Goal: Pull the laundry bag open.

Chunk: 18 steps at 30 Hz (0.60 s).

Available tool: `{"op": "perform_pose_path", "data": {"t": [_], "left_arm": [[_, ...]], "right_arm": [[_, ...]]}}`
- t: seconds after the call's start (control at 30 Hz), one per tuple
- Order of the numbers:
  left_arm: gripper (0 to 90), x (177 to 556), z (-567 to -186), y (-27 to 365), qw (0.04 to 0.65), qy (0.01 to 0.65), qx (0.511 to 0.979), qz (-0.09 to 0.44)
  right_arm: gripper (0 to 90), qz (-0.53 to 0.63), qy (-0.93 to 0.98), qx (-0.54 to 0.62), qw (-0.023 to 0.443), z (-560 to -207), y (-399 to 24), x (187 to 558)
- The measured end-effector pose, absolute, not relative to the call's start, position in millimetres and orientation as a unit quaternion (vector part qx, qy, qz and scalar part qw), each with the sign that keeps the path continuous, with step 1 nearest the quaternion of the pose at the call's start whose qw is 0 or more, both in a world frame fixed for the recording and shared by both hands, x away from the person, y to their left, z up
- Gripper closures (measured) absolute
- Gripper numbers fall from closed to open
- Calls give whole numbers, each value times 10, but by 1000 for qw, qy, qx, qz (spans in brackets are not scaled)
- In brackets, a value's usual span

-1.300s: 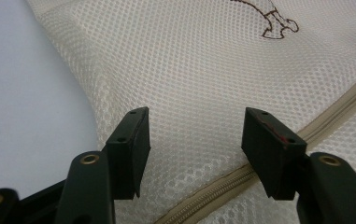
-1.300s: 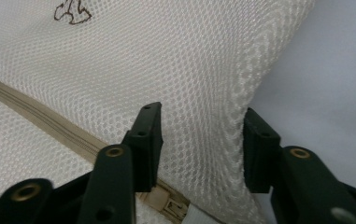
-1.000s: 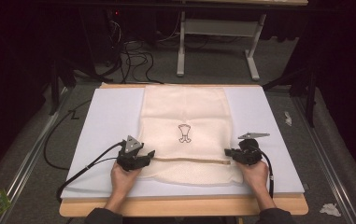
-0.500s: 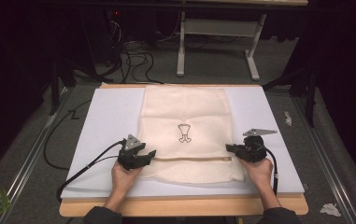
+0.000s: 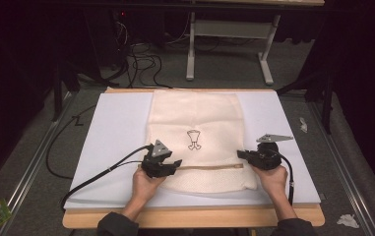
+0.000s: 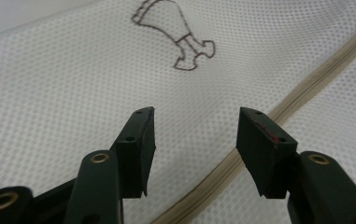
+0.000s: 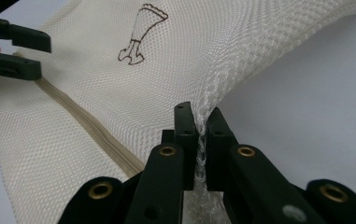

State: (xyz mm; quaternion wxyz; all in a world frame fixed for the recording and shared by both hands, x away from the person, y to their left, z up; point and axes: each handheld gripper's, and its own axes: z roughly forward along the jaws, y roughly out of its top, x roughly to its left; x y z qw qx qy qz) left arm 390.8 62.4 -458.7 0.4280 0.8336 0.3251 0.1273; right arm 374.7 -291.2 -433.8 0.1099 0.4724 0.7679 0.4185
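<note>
While the right hand-held gripper pinches the right edge of the mesh laundry bag, the left hand-held gripper hovers over the bag's zipper, its jaws apart, just narrowing, with nothing clamped. Flat on the white mat, the bag reaches from the counter's far edge toward its near edge.

A mesh bag is lying on a board on the table; cables are lying on the floor behind.
</note>
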Motion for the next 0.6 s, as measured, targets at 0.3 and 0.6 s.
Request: {"op": "perform_pose_path", "data": {"t": [0.3,0.6], "left_arm": [[504,3970,-4582,265,429,298,846,105],[541,3898,-4616,26,446,261,851,98]], "right_arm": [[882,427,764,473,104,-4331,-2943,3783],[883,432,766,466,94,-4279,-2883,3832]]}}
